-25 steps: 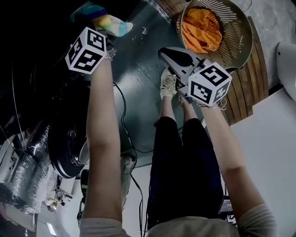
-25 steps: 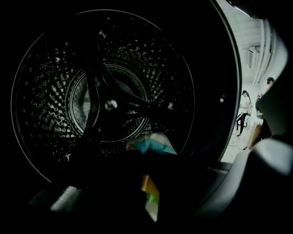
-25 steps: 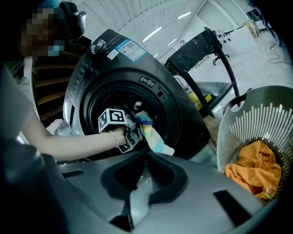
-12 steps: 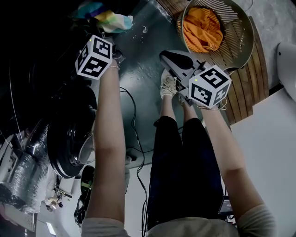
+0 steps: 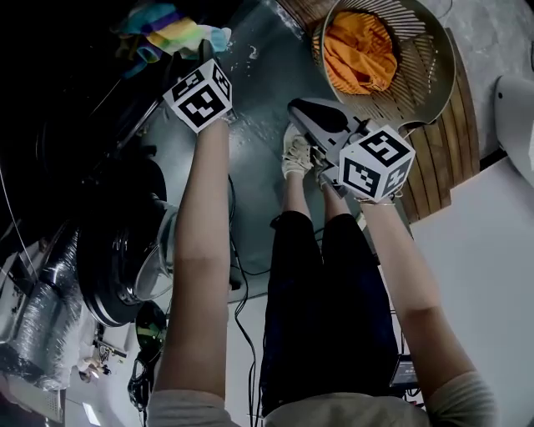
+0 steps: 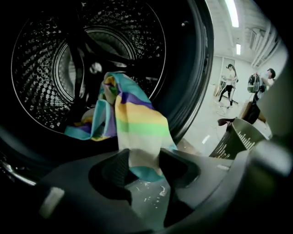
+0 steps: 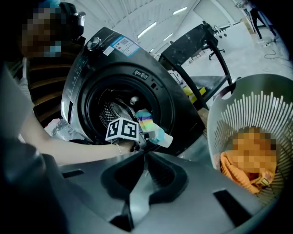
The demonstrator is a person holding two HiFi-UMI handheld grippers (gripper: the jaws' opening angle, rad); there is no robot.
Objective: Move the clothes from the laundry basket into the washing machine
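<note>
The floor [image 5: 267, 75] is grey-green and shiny, with thin cables [image 5: 238, 275] lying on it. At the left is a silver flexible duct [image 5: 42, 308], then the round dark door [image 5: 125, 250] of the washing machine [image 7: 114, 59], which stands open. At the right, a wooden platform [image 5: 455, 158] carries the laundry basket [image 5: 434, 75]. The room behind is bright, with long ceiling lamps [image 6: 231, 13].

The striped cloth [image 6: 132, 119] has bands of blue, purple, yellow and green. It lies over the lip of the drum [image 6: 55, 68]: most of it is inside, and its lower end hangs out toward the camera. In the pale slotted basket there is one orange garment [image 5: 359, 50], crumpled against the wall.

The left arm [image 5: 200, 250] is bare and stretched straight to the mouth of the machine. The left tongs [image 6: 144, 164] point down into the opening. Their jaws have just been opening and now stand apart, with the end of the striped cloth loose between them, not pressed. The person's legs [image 5: 325, 292] in dark trousers are between the two arms. The right arm [image 5: 409, 275] reaches forward beside the basket. The right tongs [image 7: 145, 160] are closed, the jaws meeting at the tips with nothing between them.
</note>
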